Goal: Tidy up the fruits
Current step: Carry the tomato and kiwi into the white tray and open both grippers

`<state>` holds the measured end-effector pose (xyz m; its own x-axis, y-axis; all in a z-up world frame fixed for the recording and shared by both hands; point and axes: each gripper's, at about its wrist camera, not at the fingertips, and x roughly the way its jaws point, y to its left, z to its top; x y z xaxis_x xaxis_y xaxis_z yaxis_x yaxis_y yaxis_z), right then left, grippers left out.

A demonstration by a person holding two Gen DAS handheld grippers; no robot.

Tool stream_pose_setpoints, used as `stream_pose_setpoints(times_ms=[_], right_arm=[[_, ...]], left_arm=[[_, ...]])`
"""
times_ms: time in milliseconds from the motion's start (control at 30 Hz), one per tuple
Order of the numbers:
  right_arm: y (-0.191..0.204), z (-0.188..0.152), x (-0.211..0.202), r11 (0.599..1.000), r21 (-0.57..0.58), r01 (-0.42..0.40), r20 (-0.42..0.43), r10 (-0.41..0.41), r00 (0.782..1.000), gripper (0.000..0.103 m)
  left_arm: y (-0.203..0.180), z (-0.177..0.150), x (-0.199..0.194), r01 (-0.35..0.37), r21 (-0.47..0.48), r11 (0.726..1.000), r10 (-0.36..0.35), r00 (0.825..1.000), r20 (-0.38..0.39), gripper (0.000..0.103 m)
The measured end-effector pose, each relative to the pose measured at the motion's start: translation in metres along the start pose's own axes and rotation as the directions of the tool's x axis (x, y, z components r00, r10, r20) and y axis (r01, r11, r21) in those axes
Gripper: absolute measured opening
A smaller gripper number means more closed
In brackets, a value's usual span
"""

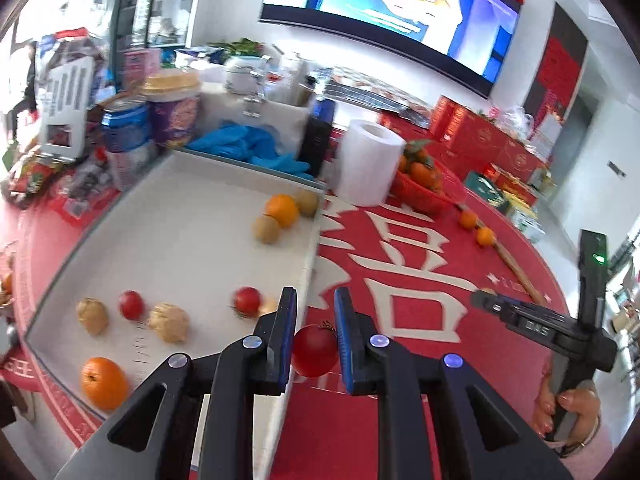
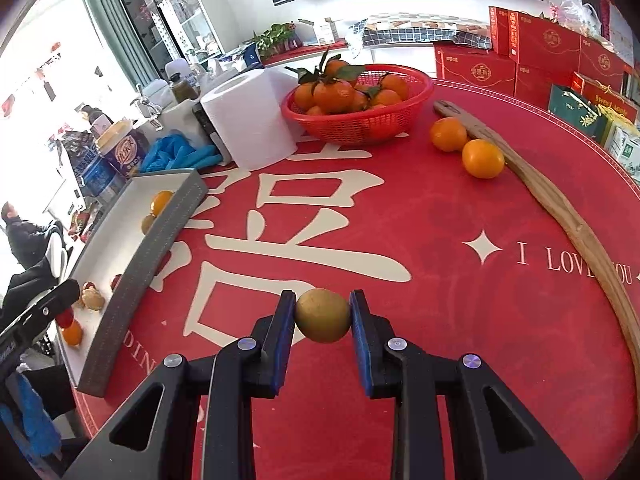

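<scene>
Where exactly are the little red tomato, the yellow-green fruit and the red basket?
Red tomato [image 1: 314,351]: left wrist view, the middle of its skin between the pads.
Yellow-green fruit [image 2: 323,315]: right wrist view, the centre of its front.
Red basket [image 2: 360,122]: right wrist view, its front mesh wall.

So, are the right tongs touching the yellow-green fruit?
Touching. The right wrist view shows both blue pads of the right tongs pressed against the sides of the yellow-green fruit, with no gap on either side.

Bright daylight blows out the window; both fisheye views curve and darken at corners, fruit near the tray smeared.
</scene>
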<state>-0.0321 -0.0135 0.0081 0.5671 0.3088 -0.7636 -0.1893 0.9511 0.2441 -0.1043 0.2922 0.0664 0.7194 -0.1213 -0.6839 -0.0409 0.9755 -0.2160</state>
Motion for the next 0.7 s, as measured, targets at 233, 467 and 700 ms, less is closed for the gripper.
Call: stream_pose_setpoints(times_ms=[233, 467, 700], right_arm=[[0.023, 0.006, 0.004, 0.998, -0.042, -0.039, -0.015, 0.038, 0.999, 0.029], [0.07, 0.02, 0.015, 0.988, -0.124, -0.091, -0.042, 0.087, 0.995, 0.029], [0.122, 0.032, 0.033, 0.971, -0.179, -0.161, -0.101, 0.145, 0.984, 0.029]], left_arm=[[0.013, 0.004, 0.006, -0.144, 0.007, 0.99, 0.144, 0.99, -0.007, 0.021], [0.031, 0.006, 0.015, -0.259, 0.007, 0.966, 0.259, 0.966, -0.027, 0.021], [0.049, 0.007, 0.022, -0.308, -0.006, 0.951, 0.308, 0.951, -0.039, 0.021]])
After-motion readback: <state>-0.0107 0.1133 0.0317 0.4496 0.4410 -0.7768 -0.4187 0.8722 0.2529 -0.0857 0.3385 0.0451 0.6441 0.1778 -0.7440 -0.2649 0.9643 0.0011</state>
